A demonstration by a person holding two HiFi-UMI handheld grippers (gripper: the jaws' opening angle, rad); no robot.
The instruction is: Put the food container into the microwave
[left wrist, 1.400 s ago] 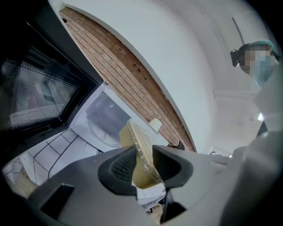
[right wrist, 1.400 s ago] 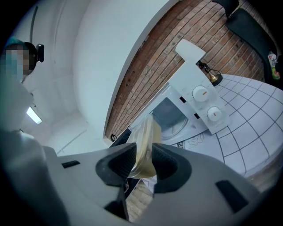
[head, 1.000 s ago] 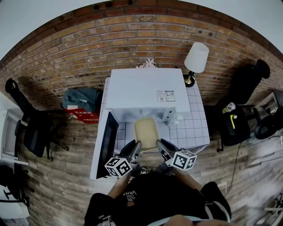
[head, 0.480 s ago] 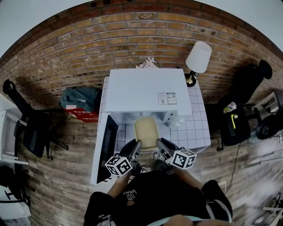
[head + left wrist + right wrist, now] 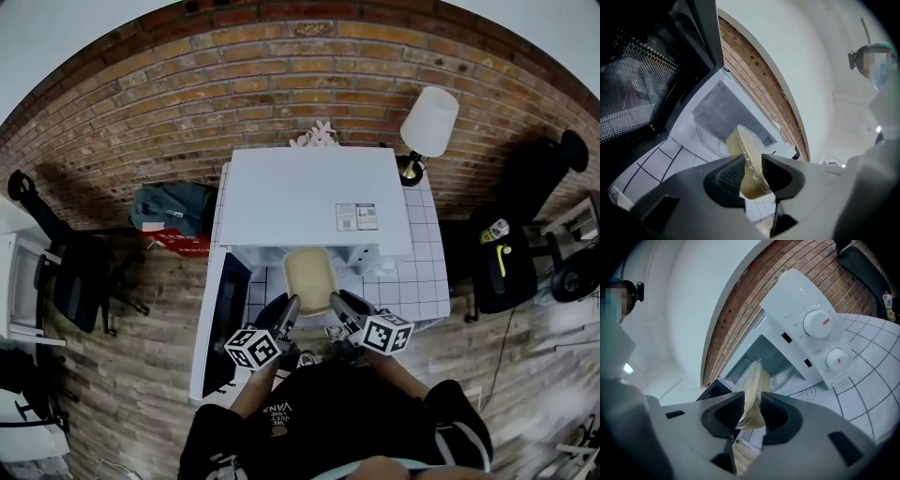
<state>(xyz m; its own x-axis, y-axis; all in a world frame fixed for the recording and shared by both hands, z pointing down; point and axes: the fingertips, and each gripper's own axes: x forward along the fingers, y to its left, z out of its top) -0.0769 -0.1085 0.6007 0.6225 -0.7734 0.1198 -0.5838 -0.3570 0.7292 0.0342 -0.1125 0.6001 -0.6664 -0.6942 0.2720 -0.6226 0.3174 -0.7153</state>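
While 1 microwave (image 5: 314, 192) stands open, left gripper (image 5: 751, 164) and right gripper (image 5: 752, 405) fingers clamp 1 food container (image 5: 309, 274).

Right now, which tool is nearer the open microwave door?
Left. The left tool grips the container beside the door; the right tool grips its far edge, nearer the dials.

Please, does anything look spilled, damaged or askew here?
Nothing stands out. The left tongs and right tongs grip the closed food container before the microwave, whose door stands open. No spill shows.
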